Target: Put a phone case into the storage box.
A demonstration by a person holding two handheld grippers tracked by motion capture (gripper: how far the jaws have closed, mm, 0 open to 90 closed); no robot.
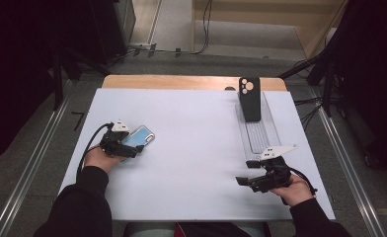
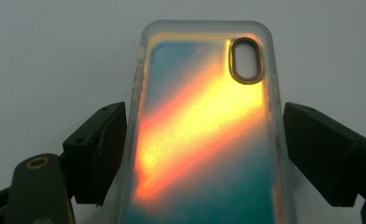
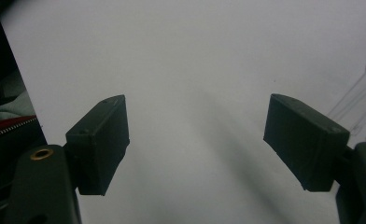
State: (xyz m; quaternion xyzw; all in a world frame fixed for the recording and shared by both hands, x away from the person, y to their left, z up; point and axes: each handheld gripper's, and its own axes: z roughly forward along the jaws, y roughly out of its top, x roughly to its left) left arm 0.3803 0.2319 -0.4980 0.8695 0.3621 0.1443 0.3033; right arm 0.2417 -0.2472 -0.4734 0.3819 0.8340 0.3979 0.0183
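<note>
Work in hand: an iridescent phone case (image 2: 204, 135) is being approached by the left gripper (image 1: 128, 146); a pick-up is judged to be starting, not yet completed.
Left gripper fingers: the fingers (image 2: 97, 151) are spread to either side of the case; in the left gripper view a narrow gap is seen on the right side, and contact on the left cannot be told, so no firm pinch is judged yet.
Case position: it is laid flat on the white board (image 1: 191, 148), well to the left of the clear slotted rack (image 1: 260, 133), camera cut-out pointing away from the gripper.
Right gripper: the right gripper (image 1: 253, 181) is held low just in front of the rack's near end, jaws spread wide with nothing between them.
Already done: a black phone case (image 1: 250, 98) is seen standing upright at the rack's far end.
Left to do: gripping, lifting and, as judged, carrying the iridescent case toward the rack.
Surface: a matte white board over a wooden tabletop (image 1: 181, 81), bare apart from the rack and cases.
Room: grey floor, metal rails and dark equipment with trailing cables beyond the rack.
</note>
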